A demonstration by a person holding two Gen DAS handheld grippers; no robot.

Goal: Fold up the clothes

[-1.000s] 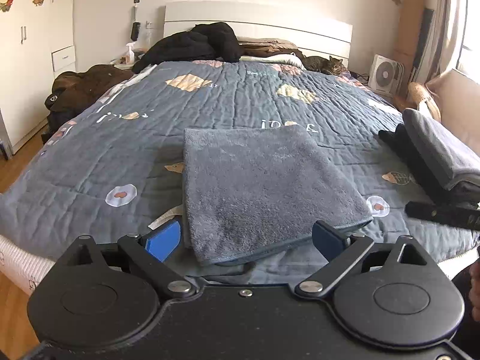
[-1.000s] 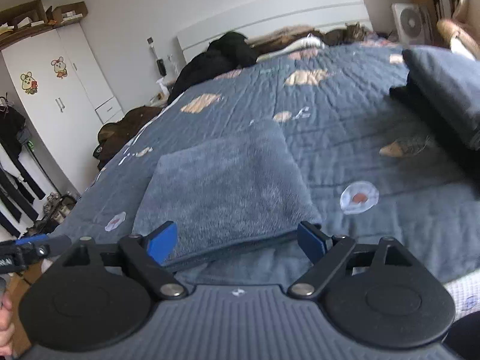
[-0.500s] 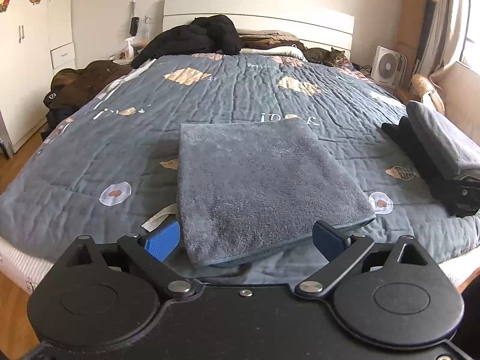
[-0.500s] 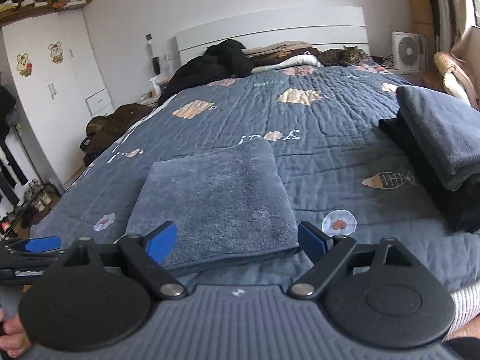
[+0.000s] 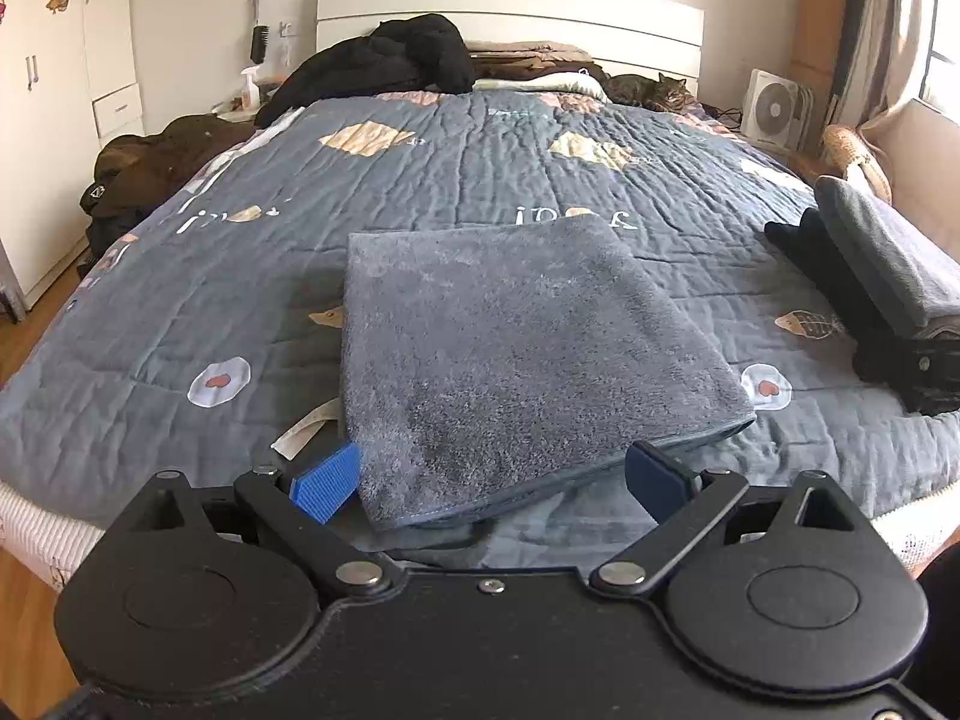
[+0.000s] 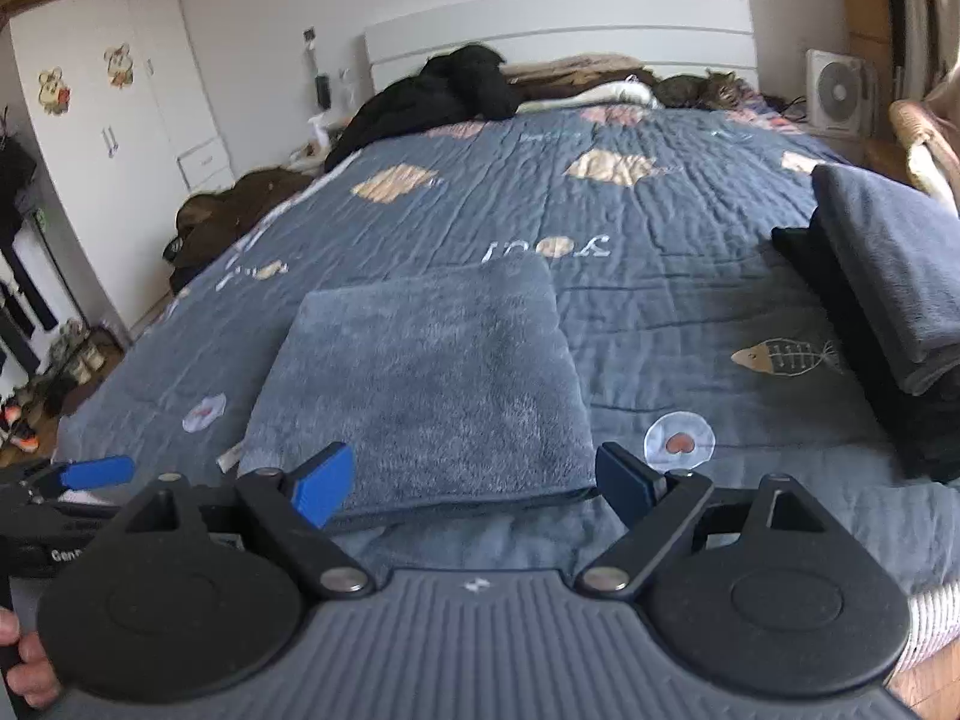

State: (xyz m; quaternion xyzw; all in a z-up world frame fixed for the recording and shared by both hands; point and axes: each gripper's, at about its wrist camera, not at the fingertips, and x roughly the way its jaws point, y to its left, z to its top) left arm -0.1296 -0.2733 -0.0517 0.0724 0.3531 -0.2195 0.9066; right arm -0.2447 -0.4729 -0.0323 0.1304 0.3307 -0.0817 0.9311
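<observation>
A folded grey-blue towel point(image 5: 516, 354) point(image 6: 426, 378) lies flat on the quilted bed cover near the foot of the bed. My left gripper point(image 5: 489, 480) hovers just in front of its near edge, jaws wide, nothing between the blue pads. In the right wrist view my right gripper point(image 6: 474, 486) also stands open before the same edge, holding nothing. The left gripper's blue finger point(image 6: 99, 471) shows at the far left of that view, with a hand point(image 6: 24, 669) below it.
A stack of folded dark and grey clothes point(image 5: 876, 276) point(image 6: 888, 294) sits at the right edge of the bed. Black and brown garments point(image 5: 384, 60) are heaped by the headboard, with a cat point(image 5: 645, 90) beside them. A white fan point(image 5: 774, 111) stands right; wardrobe point(image 6: 90, 138) left.
Both views have shifted slightly; the right wrist view has levelled out from a tilt. The towel lies unmoved, and both grippers stay open.
</observation>
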